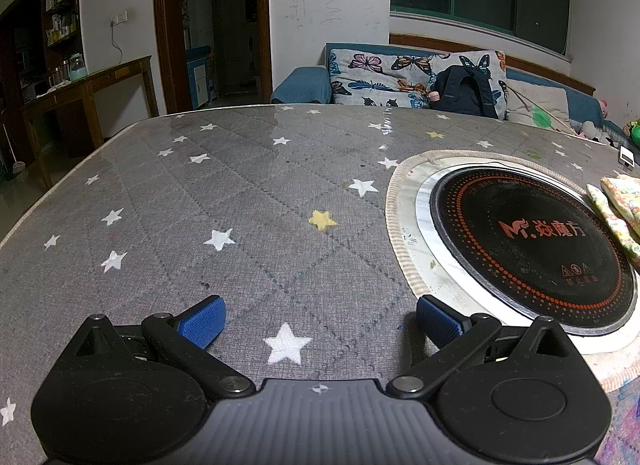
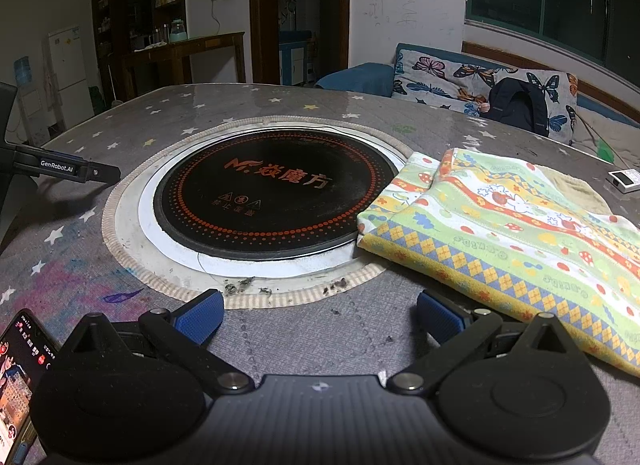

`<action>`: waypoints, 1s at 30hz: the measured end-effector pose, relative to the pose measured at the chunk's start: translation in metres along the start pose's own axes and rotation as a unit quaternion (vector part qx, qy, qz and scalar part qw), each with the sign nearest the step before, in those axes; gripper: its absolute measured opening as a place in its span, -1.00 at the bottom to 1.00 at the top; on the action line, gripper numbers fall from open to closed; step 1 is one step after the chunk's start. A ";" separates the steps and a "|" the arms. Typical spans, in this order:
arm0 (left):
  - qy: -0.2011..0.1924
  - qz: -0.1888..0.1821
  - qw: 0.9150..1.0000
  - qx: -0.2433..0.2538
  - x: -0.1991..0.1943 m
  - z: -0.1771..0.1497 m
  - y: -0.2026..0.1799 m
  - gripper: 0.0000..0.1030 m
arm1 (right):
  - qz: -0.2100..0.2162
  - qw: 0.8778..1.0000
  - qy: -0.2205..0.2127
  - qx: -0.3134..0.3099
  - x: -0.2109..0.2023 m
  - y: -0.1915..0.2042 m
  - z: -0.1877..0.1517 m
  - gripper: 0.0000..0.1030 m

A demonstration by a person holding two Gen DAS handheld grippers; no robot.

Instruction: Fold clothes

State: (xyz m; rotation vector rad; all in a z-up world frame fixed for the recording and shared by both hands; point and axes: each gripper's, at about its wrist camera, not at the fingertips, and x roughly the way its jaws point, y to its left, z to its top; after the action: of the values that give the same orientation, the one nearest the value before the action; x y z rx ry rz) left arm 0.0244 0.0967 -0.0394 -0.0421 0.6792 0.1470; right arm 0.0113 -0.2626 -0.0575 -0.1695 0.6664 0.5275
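Observation:
A folded patterned cloth point(image 2: 516, 241), green, yellow and orange, lies on the grey star-print table at the right of the right wrist view; its edge shows at the far right of the left wrist view point(image 1: 618, 209). My right gripper point(image 2: 320, 317) is open and empty, low over the table just left of the cloth's near corner. My left gripper point(image 1: 320, 323) is open and empty over bare table, left of the round cooktop. Its body also shows at the left of the right wrist view point(image 2: 60, 169).
A round black induction cooktop point(image 2: 272, 193) is set in the middle of the table point(image 1: 180, 205). A phone point(image 2: 20, 369) lies at the near left. A small white device point(image 2: 624, 179) lies at the far right. A sofa with cushions point(image 1: 416, 73) stands behind the table.

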 end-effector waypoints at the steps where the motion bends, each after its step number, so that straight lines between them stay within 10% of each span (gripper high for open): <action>1: 0.000 0.000 1.000 0.000 0.000 0.000 0.000 1.00 | 0.000 1.000 0.000 0.000 0.000 0.000 0.000 1.00; 30: 0.000 0.000 1.000 0.000 0.000 -0.001 -0.001 1.00 | 0.002 1.000 0.000 0.000 -0.002 -0.005 -0.001 1.00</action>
State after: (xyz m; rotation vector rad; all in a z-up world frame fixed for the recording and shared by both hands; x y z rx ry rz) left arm 0.0242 0.0956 -0.0401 -0.0423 0.6792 0.1471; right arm 0.0123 -0.2679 -0.0574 -0.1674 0.6664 0.5314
